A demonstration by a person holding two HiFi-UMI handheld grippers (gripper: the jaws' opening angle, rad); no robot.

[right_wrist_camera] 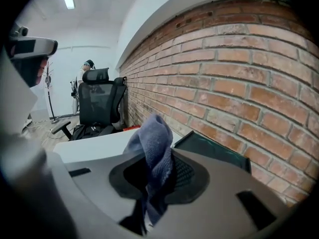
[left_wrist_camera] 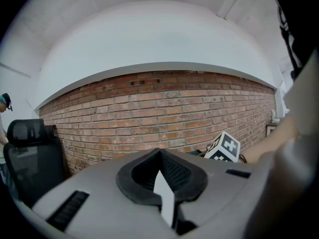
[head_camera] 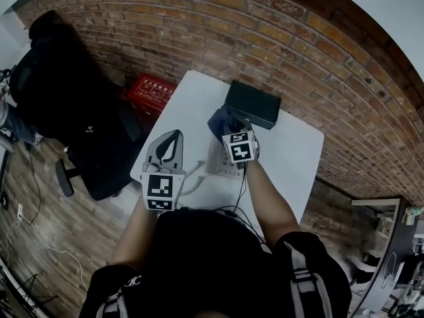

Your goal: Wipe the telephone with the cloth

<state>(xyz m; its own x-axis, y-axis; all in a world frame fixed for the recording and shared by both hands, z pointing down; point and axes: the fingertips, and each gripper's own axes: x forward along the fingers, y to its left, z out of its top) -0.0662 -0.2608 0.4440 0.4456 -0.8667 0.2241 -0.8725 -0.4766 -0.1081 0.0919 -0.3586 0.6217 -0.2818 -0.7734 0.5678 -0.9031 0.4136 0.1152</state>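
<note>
A pale grey telephone (head_camera: 220,162) lies on the white table (head_camera: 291,151), its coiled cord (head_camera: 192,177) trailing left. My right gripper (head_camera: 226,128) hovers over the phone's far end, shut on a blue cloth (head_camera: 220,120). In the right gripper view the cloth (right_wrist_camera: 154,138) bunches up between the jaws of that gripper (right_wrist_camera: 158,156). My left gripper (head_camera: 176,135) is to the left of the phone over the table's left part, jaws closed together with nothing held. In its own view the left gripper (left_wrist_camera: 160,156) faces the brick wall, with the right gripper's marker cube (left_wrist_camera: 224,147) at the right.
A black box (head_camera: 252,103) (right_wrist_camera: 212,148) stands at the table's far edge against the brick wall (head_camera: 278,38). A red crate (head_camera: 151,91) and a black office chair (head_camera: 73,111) are on the floor at the left. Cables lie at the table's near edge.
</note>
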